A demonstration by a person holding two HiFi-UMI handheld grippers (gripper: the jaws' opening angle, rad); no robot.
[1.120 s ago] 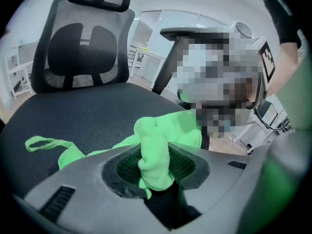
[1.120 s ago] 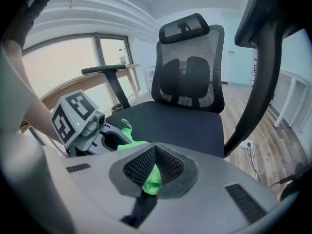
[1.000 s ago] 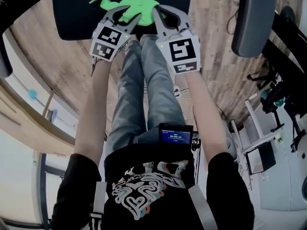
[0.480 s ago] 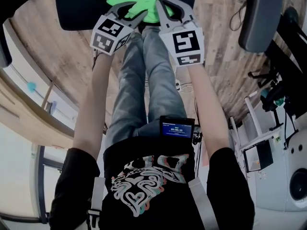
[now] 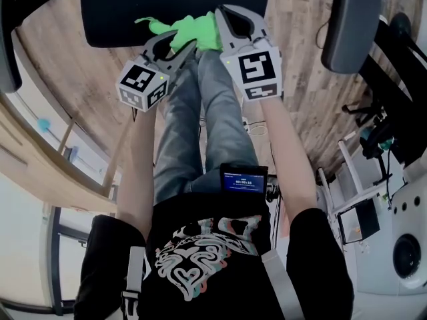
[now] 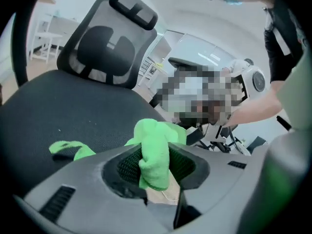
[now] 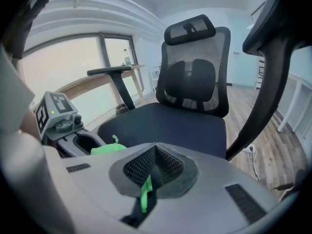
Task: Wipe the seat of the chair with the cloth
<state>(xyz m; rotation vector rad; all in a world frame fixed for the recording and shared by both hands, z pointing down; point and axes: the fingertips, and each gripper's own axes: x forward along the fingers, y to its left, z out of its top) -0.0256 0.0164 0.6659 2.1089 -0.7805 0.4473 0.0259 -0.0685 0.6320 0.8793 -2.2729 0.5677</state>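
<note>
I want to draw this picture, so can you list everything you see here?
chair: one, black, mesh back, headrest, in front of the person
seat: one, black, part of the chair
armrests: two, dark, either side of the seat
cloth: one, bright green, at the seat's front edge
floor: brown wood planks, under the chair
small screen: one, blue display, at the person's waist
left gripper: grey, shut on the cloth
right gripper: grey, shut on a thin bit of cloth
jeans: blue, the person's legs
</note>
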